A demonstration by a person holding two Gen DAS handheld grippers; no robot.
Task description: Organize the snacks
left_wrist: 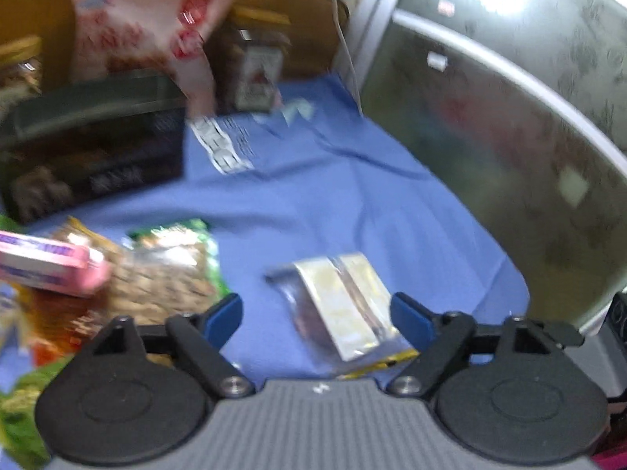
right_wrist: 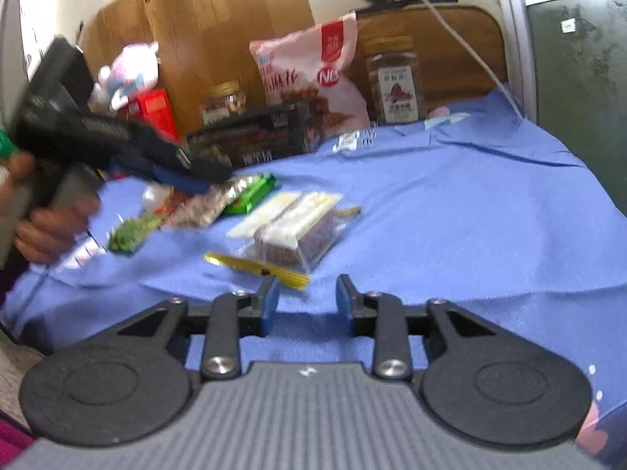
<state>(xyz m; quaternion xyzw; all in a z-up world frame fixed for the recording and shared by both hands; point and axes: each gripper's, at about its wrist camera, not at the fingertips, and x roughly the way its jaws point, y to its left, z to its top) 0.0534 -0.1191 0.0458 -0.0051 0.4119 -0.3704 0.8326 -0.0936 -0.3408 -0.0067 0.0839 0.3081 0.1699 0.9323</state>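
Only the right view shows a hand (right_wrist: 47, 231); both claws gape empty.

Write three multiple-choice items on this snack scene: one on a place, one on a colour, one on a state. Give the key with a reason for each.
1. Where does the pink snack bag stand?
A. at the back, behind the black box
B. flat in front of the right gripper
C. in a person's hand

2. What colour is the cloth under the snacks?
A. red
B. blue
C. white

3. How is the right gripper?
A. shut on a jar
B. shut on the clear packet
C. open, holding nothing

Key:
1 A, it stands upright by the wooden board, the box before it.
2 B, blue fabric spreads beneath everything.
3 C, only cloth shows between its apart fingers.
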